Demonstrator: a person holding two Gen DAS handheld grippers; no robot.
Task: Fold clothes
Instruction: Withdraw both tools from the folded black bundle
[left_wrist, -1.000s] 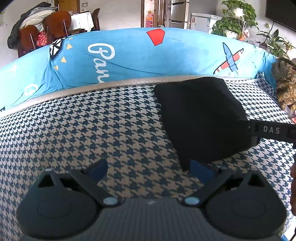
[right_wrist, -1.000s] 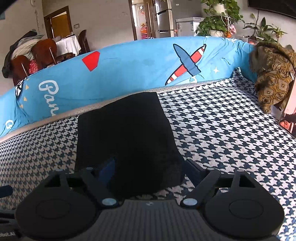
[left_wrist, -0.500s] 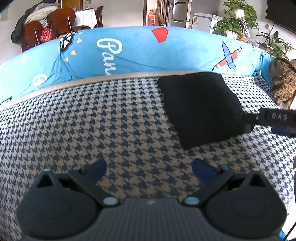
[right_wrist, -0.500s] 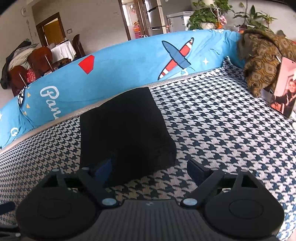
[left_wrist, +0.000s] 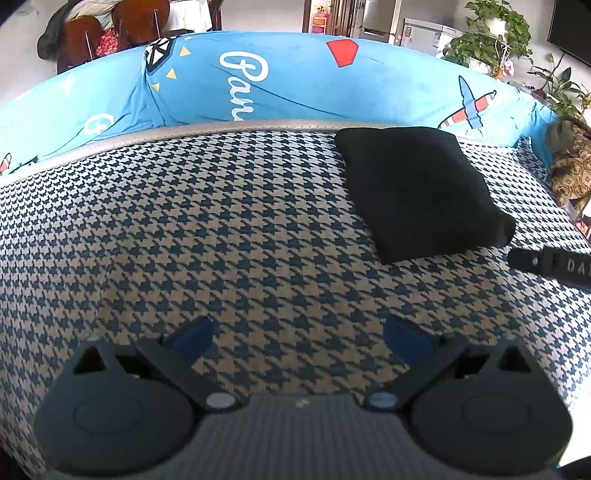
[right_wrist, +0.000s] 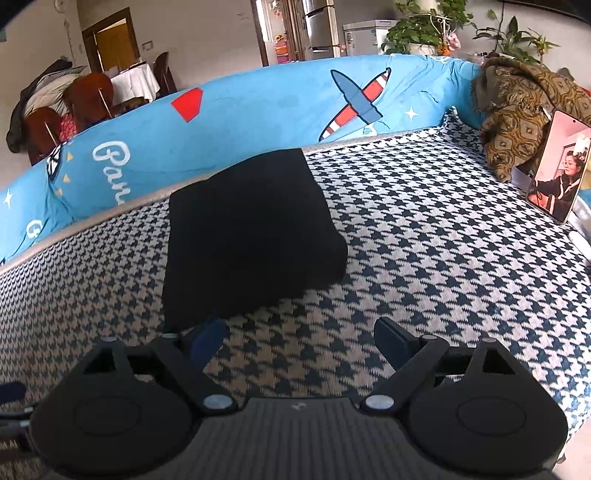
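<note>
both tongs stand released and empty over the checked cover (left_wrist: 221, 229). the folded black garment (right_wrist: 247, 236) lies just ahead of the right tongs (right_wrist: 301, 341), ahead and right of the left tongs (left_wrist: 299, 338).

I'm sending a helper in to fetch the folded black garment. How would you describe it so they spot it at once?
Start at the houndstooth-covered couch seat with the bright blue cartoon cover along its back. The folded black garment lies flat on that seat, its far edge up by the blue cover. It is the only plain black, neatly squared item; the brown patterned cloth in the corner is crumpled.
</note>
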